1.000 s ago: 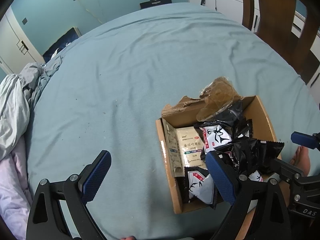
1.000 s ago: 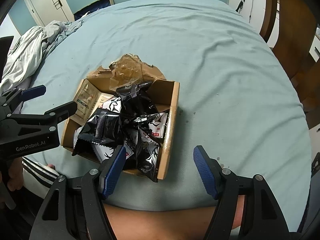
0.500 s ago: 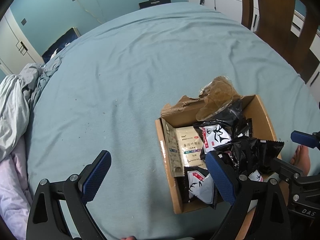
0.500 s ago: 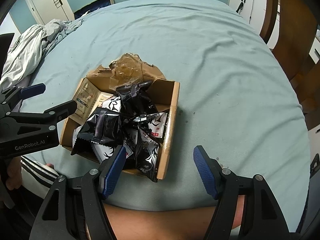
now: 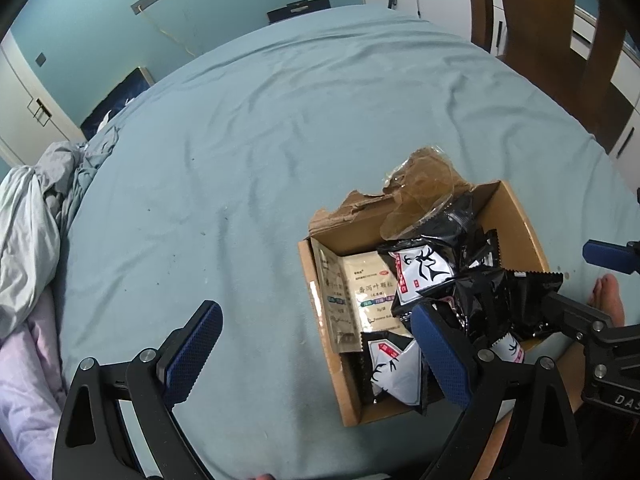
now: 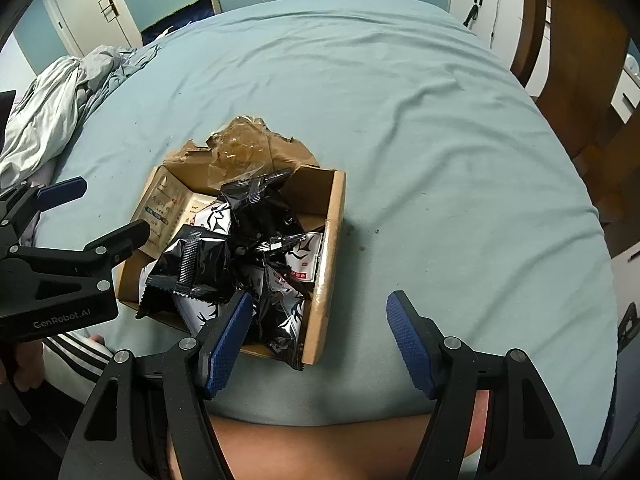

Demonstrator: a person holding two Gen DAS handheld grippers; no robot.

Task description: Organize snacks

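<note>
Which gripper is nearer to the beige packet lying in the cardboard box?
Left. The left gripper reaches in from the box's left side, one finger beside the beige packet. The right gripper hovers open over the box's near right corner, farther away.

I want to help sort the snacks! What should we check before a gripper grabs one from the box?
1. Left gripper open with nothing in it: ok.
2. Right gripper open with nothing in it: ok.
3. Cardboard box sits flat on the blue sheet: ok.
4. A snack is easy to reach: ok, black packets are piled on top, some poking over the rim.
5. Space on the sheet to lay snacks out: ok, lots of bare sheet beside the box.
6. Beige packets free to lift: cannot tell, black packets partly cover them.
</note>
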